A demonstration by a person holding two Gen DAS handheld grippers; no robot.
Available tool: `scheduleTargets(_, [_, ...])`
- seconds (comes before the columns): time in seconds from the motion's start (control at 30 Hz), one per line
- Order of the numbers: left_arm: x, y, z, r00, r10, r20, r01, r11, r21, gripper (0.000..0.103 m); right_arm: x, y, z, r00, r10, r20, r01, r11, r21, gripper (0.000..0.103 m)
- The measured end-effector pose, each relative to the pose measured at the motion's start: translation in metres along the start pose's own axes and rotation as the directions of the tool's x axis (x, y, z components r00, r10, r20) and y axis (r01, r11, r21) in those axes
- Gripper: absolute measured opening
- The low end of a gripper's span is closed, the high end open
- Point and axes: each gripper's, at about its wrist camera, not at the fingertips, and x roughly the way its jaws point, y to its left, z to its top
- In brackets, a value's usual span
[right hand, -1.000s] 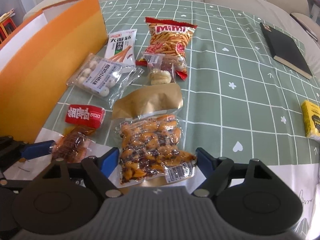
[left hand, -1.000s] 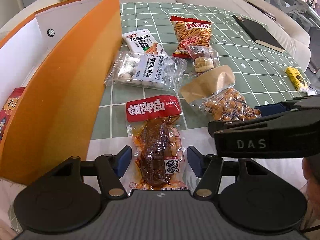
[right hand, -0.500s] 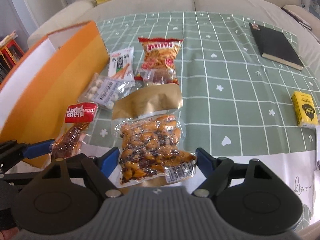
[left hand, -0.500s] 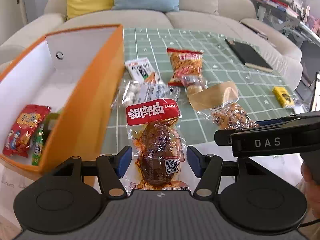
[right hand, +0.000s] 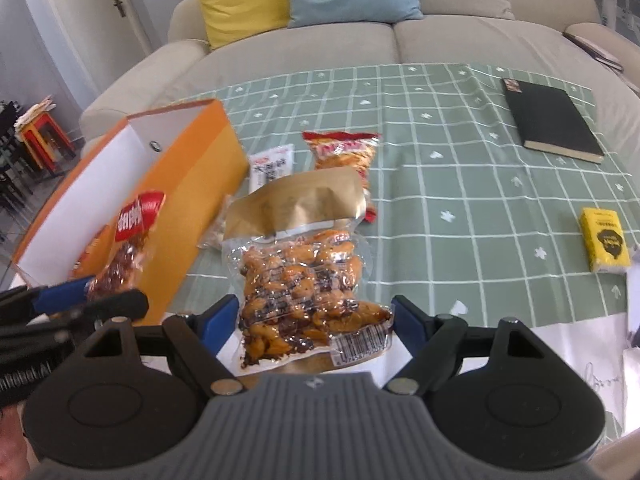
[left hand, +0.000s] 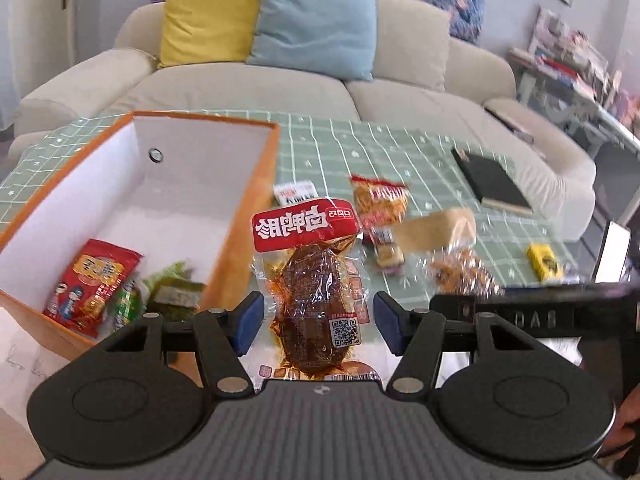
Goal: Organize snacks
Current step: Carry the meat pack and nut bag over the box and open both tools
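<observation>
Left wrist view: some snacks are boxed (left hand: 160, 216), a duck-leg pack (left hand: 316, 292) and a nut pouch (right hand: 304, 280) are gripped, others remain.

Blurred beyond reading — the snack packets (left hand: 460, 276) on the tablecloth (left hand: 420, 160).

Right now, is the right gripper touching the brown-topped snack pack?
Touching. Right wrist view: pads of the right gripper press both side edges of the snack pack.

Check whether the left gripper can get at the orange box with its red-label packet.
Probably yes. The left gripper, shut on the red-label packet, hangs above the table right beside the orange box. The box is open on top, and nothing shows between them.
</observation>
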Motion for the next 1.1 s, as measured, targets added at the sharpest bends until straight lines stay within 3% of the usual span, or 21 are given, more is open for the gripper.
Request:
scheduleTargets(0.2, [-0.008, 0.027, 0.019, 1.000, 0.005, 0.015, -0.004, 0.997, -0.072, 0.069, -0.004, 0.023, 0.016, 0.998, 0.058, 0.017, -0.057, 0.997, -0.042, 0.079])
scheduleTargets(0.57, [-0.016, 0.083, 0.061, 0.997, 0.076, 0.035, -0.073, 0.994, -0.081, 0.069, -0.003, 0.095, 0.060, 0.987, 0.151, 0.050, -0.134, 0.960, -0.247, 0.079])
scheduleTargets(0.9, [0.002, 0.135, 0.082, 0.995, 0.098, -0.031, -0.100, 0.993, -0.065, 0.069, 0.024, 0.165, 0.085, 0.978, 0.207, 0.022, -0.173, 0.865, -0.471, 0.079])
scheduleTargets(1.1, [0.027, 0.151, 0.081, 0.988, 0.108, -0.111, -0.107, 0.994, 0.015, 0.069, 0.056, 0.188, 0.088, 0.986, 0.167, 0.009, -0.127, 0.782, -0.610, 0.079])
